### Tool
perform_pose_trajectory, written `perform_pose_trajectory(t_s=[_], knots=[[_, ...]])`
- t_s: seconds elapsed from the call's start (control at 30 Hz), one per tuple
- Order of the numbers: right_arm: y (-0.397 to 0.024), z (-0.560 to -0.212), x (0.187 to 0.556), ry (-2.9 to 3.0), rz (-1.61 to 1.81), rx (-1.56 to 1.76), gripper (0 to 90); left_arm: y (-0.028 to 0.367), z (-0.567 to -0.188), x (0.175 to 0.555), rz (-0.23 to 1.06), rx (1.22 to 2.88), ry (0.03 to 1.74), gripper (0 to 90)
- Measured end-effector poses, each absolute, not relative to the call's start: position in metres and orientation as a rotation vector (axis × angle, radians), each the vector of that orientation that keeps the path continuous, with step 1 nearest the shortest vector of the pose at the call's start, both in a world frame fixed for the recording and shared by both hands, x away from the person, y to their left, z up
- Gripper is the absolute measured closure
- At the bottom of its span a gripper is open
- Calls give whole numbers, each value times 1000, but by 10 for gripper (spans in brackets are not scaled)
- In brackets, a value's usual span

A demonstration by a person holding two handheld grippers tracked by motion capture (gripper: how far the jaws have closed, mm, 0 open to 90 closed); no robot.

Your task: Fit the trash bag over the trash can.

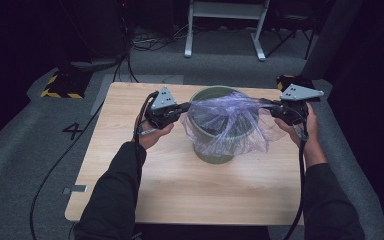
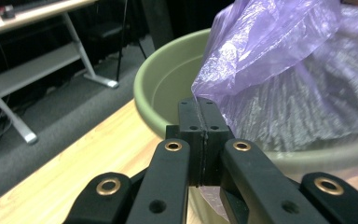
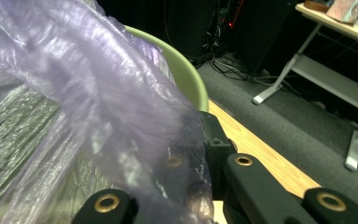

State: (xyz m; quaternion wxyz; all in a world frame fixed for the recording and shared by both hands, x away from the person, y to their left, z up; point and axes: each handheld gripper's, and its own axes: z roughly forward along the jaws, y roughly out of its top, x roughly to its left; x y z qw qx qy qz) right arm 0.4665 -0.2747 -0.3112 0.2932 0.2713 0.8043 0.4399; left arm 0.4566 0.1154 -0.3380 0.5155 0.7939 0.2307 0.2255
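Note:
An olive-green bucket [image 1: 215,152] stands upright on the wooden table [image 1: 180,185], a little behind its middle. A thin, see-through purple plastic bag [image 1: 227,122] is stretched across the bucket's mouth and hangs down its front and right side. My left gripper [image 1: 186,106] is at the bucket's left rim, shut on the bag's edge. In the left gripper view the film [image 2: 284,70] is pinched between the closed pads [image 2: 199,105] in front of the bucket's rim [image 2: 168,88]. My right gripper [image 1: 266,104] holds the bag's right edge. There the film [image 3: 74,93] drapes over the jaws [image 3: 198,140] and hides one of them.
Grey carpet surrounds the table. A white desk frame [image 1: 225,30] stands at the back, a yellow-and-black striped base [image 1: 62,85] at the back left, and cables [image 1: 55,165] run over the floor on the left. The table's front half is bare wood.

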Motion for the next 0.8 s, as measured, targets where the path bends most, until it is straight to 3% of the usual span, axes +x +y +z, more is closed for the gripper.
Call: perform_pose_trajectory(t_s=[0.23,0.33,0.47,0.57,0.63,0.8], knots=[[-273,-318,483,2162,1180,827,876,117,-350,483,495,1928,657,890],[-271,-324,490,2190,1168,871,900,116,-353,489,515,1920,709,833],[-272,-328,491,2184,1185,891,900,119,-352,488,551,1846,832,449],[-274,-330,490,2188,1184,890,900,127,-349,478,527,1820,796,275],[-274,-331,489,2189,1178,889,900,133,-347,465,518,1800,759,217],[-274,-331,486,2193,1164,884,900,146,-345,439,541,1796,697,180]])
